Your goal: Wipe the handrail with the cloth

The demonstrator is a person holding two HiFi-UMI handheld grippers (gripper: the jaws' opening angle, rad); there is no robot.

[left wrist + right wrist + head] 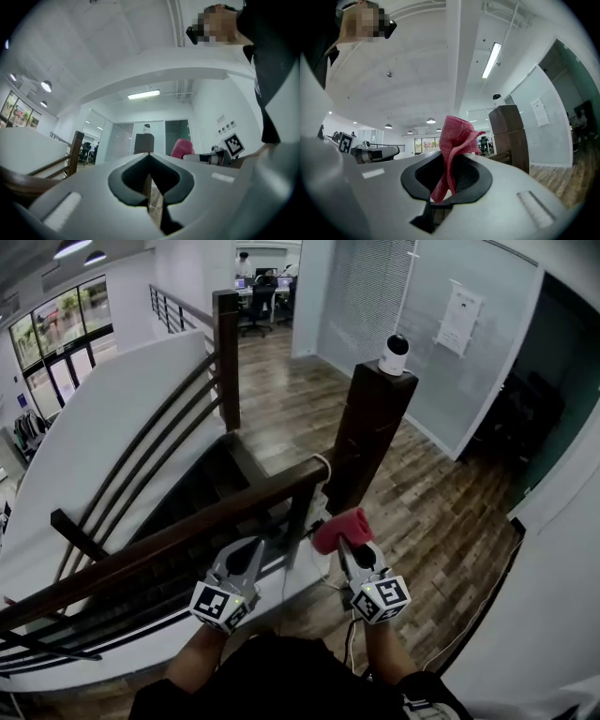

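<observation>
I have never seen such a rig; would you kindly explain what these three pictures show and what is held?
There is no robot: a person holds a two-jaw gripper in each hand. The head view looks down from the person's head onto a wooden handrail and a post. The other two pictures come from cameras riding on the grippers, looking along their jaws. The right gripper is clamped on a red cloth. The left gripper has its jaws together, empty, close to the handrail.
</observation>
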